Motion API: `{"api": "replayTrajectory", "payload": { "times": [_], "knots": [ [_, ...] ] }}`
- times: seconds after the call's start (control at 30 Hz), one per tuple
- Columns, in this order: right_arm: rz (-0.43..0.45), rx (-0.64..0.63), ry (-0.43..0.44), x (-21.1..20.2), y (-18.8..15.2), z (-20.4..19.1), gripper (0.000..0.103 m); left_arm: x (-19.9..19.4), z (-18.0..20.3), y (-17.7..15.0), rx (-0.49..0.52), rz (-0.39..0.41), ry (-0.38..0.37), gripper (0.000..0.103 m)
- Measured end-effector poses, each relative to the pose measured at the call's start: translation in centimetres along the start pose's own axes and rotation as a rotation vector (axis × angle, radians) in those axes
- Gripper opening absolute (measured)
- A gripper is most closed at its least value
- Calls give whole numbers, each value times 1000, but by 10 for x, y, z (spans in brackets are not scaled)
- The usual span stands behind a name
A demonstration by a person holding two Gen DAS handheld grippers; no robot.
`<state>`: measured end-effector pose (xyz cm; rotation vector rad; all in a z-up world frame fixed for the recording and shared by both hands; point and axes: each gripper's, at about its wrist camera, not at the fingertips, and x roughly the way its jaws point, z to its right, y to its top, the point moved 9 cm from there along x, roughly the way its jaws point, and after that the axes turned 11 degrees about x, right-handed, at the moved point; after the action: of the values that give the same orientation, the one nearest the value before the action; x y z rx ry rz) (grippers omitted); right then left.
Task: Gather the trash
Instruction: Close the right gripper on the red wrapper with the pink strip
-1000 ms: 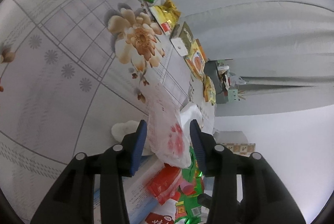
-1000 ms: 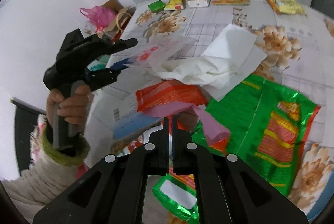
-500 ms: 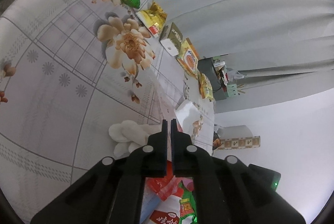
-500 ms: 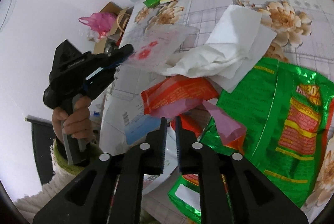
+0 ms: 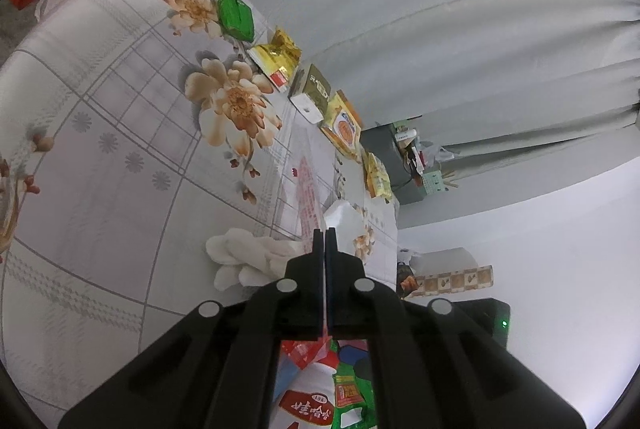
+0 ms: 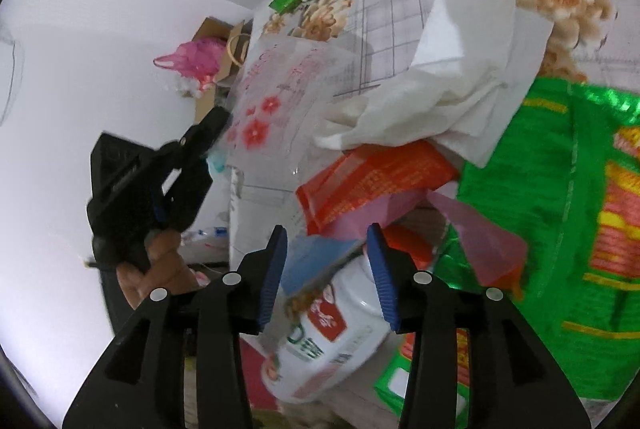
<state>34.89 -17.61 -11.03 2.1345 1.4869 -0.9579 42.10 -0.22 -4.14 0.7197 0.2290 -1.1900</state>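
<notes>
My left gripper (image 5: 325,231) is shut on a clear plastic wrapper with red flower print (image 5: 308,185), which hangs edge-on from its tips. In the right wrist view the same left gripper (image 6: 216,121), held by a hand, pinches the clear wrapper (image 6: 280,97) above the table's edge. My right gripper (image 6: 327,233) has its jaws opening over the trash pile. A blue card (image 6: 316,261) and a white bottle with a red label (image 6: 332,333) lie between and below its blue pads (image 6: 276,269), untouched. White tissue (image 6: 452,97), a red wrapper (image 6: 372,181), a pink strip (image 6: 476,233) and a green snack bag (image 6: 560,209) lie just beyond.
Along the far edge of the flowered tablecloth (image 5: 100,149) runs a row of packets: green (image 5: 236,15), gold (image 5: 276,57), a small box (image 5: 312,97), orange (image 5: 344,125), yellow (image 5: 378,177). A pink bag (image 6: 196,57) and a cardboard box sit on the floor to the left.
My left gripper has shut on the clear flowered wrapper and lifted it. My right gripper's jaws have parted from shut, and it has dipped toward the bottle.
</notes>
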Motion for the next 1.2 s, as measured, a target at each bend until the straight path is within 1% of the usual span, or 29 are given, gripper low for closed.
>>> {"api": "replayTrajectory", "payload": {
  "times": [0.17, 0.27, 0.53, 0.63, 0.7, 0.73, 0.8, 0.9, 1.2],
  "knots": [
    [-10, 77, 19, 11, 5, 2, 41, -5, -3, 0, -8, 10, 7, 0],
    [1, 111, 38, 13, 8, 3, 40, -6, -3, 0, -9, 13, 8, 0],
    [30, 215, 90, 4, 9, 14, 27, -7, -2, 1, -4, 21, 10, 0],
    [43, 261, 103, 3, 12, 21, 19, -7, -2, 3, -4, 25, 10, 0],
    [44, 295, 120, 3, 12, 27, 9, -7, -2, 4, -5, 26, 9, 0],
    [47, 306, 127, 3, 13, 30, 7, -7, -2, 4, -3, 26, 8, 0],
    [48, 311, 140, 3, 13, 30, 3, -8, -2, 4, -3, 27, 9, 0],
    [60, 300, 156, -2, 14, 30, 1, -9, -3, 4, -3, 30, 10, 0],
    [72, 257, 200, -26, 0, 25, 0, -23, 2, 8, -2, 64, -3, 0]
  ]
}}
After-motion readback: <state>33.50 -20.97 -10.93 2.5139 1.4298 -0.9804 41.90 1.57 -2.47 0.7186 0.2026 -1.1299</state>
